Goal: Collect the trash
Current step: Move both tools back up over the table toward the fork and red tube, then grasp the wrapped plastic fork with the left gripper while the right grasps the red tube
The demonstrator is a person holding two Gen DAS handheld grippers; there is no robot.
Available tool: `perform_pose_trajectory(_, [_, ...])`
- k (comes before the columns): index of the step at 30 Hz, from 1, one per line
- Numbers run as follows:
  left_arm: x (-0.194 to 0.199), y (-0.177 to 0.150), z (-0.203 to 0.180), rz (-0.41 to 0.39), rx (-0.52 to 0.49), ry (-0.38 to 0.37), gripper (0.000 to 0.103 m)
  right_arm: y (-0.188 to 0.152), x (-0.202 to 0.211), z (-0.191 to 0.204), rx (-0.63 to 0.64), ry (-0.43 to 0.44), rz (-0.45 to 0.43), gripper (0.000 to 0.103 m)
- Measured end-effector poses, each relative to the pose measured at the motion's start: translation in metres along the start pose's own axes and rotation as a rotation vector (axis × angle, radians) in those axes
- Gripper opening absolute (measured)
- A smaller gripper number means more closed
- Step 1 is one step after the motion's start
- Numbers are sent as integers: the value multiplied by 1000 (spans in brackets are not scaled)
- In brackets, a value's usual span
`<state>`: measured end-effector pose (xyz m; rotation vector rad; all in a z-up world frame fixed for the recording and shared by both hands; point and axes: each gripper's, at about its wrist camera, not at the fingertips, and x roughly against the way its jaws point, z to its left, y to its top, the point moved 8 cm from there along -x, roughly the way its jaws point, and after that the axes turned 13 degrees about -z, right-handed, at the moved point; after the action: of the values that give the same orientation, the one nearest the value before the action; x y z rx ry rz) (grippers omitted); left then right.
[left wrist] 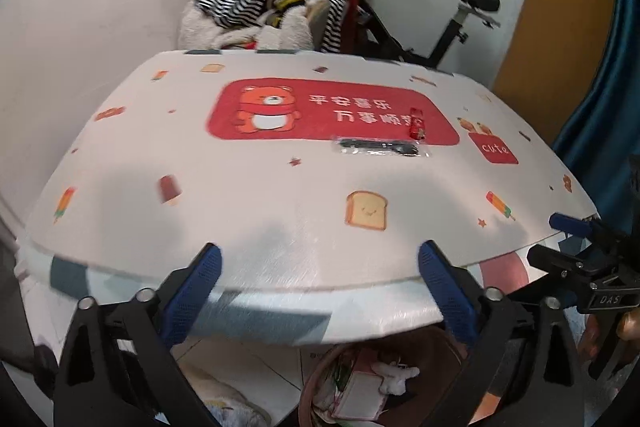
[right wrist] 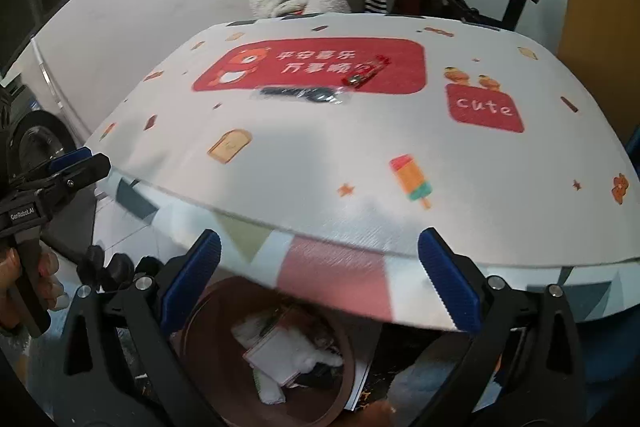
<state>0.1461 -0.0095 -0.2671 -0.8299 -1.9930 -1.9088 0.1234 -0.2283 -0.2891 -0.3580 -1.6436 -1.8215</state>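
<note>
Both your wrist views look steeply down from just before the counter (left wrist: 280, 187)'s near edge, sharing it and the bin (right wrist: 224, 307) below.

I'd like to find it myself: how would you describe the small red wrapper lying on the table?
Start at the white table mat and find its big red panel with the cartoon bear. At that panel's right end lies the small shiny red wrapper. Its neighbour, the clear packet holding black cutlery, is longer, flat and colourless.
</note>
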Motion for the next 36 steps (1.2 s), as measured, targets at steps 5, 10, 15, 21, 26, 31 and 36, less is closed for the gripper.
perform_pose_trajectory(5, [-53, 7, -13, 140, 140, -82, 61, 13, -10, -18, -12, -45, -4, 97])
perform_pose_trajectory(10, [-99, 17, -28, 204, 303, -151, 47, 24, -23, -39, -48, -69, -17, 97])
perform_pose_trajectory(15, [-133, 37, -48, 158, 94, -105, 46, 26, -29, -58, -82, -69, -18, 97])
perform_pose_trajectory(21, [-163, 58, -71, 107, -307, -209, 52, 26, -28, -81, -112, -69, -17, 97])
perform_pose_trajectory(26, [-178, 47, -85, 154, -528, -298, 52, 29, -31, -98, -146, -60, -11, 97])
perform_pose_trajectory(31, [-195, 41, -79, 203, -542, -338, 52, 32, -36, -104, -152, -64, -10, 97])
perform_pose_trajectory(36, [-197, 40, -73, 225, -452, -385, 50, 37, -41, -100, -136, -54, -2, 97])
